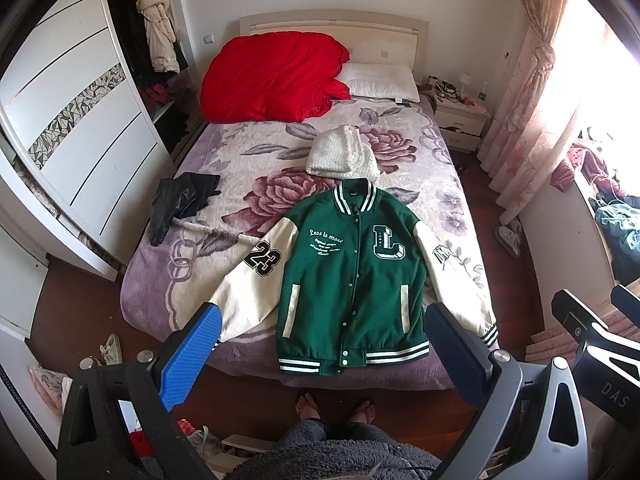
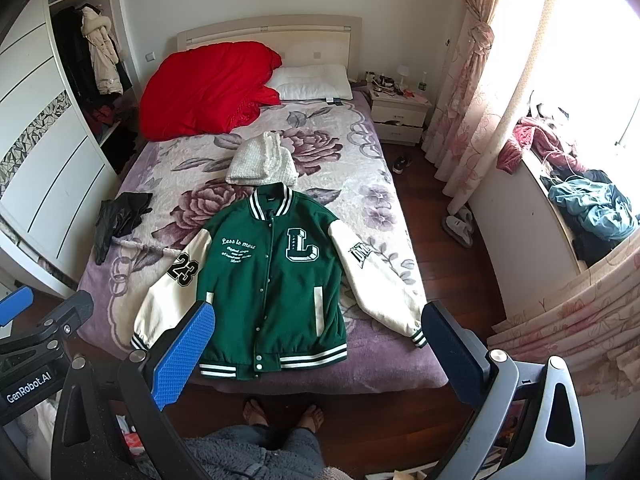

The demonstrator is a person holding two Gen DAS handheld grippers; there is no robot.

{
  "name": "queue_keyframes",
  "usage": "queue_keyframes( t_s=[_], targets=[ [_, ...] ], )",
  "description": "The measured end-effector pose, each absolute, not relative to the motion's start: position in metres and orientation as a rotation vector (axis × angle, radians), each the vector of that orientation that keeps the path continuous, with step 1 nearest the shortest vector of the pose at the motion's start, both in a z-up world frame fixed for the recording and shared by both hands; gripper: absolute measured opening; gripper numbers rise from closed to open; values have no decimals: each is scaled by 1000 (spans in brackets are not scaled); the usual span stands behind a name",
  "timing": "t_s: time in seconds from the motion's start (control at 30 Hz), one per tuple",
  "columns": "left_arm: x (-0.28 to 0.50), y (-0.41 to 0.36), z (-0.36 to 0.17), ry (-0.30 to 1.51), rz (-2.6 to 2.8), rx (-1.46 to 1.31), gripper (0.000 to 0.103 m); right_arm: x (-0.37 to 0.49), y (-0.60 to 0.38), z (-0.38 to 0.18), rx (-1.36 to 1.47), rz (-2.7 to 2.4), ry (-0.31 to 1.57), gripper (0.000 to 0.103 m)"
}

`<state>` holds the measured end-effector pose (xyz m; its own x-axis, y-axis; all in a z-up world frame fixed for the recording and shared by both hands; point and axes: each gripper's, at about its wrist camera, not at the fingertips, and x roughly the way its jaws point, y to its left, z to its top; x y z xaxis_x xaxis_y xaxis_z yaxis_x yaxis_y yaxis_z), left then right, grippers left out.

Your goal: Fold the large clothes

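Observation:
A green varsity jacket [image 1: 352, 276] [image 2: 276, 280] with cream sleeves lies flat, front up and snapped closed, at the foot of the bed, sleeves spread to both sides. Its hem faces me. My left gripper [image 1: 322, 318] hangs open above the bed's foot, high over the jacket, holding nothing. My right gripper [image 2: 318, 316] is likewise open and empty, raised over the jacket's lower half. Each gripper shows at the edge of the other's view. A folded white knit garment [image 1: 342, 158] [image 2: 262, 164] rests just beyond the jacket's collar.
The bed [image 1: 168, 280] carries a floral blanket, a red quilt [image 1: 272, 76], a white pillow [image 1: 380, 80] and a crumpled black garment [image 1: 180, 204] at the left. A white wardrobe [image 1: 80, 140] stands left, a nightstand [image 2: 400, 116] and curtains right. A person's feet [image 1: 336, 408] stand at the bed's foot.

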<state>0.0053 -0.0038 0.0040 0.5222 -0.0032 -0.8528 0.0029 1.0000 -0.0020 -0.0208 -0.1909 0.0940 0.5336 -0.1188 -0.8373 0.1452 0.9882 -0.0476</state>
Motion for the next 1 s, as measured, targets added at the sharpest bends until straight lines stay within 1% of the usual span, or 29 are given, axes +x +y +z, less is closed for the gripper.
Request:
queue_keyframes(
  t_s=[0.33, 1.0],
  targets=[
    [19, -5, 15, 1040, -1, 1, 103, -16, -187, 94, 24, -152, 999, 103],
    [17, 3, 14, 1028, -2, 3, 103, -15, -181, 91, 18, -152, 994, 103]
  ],
)
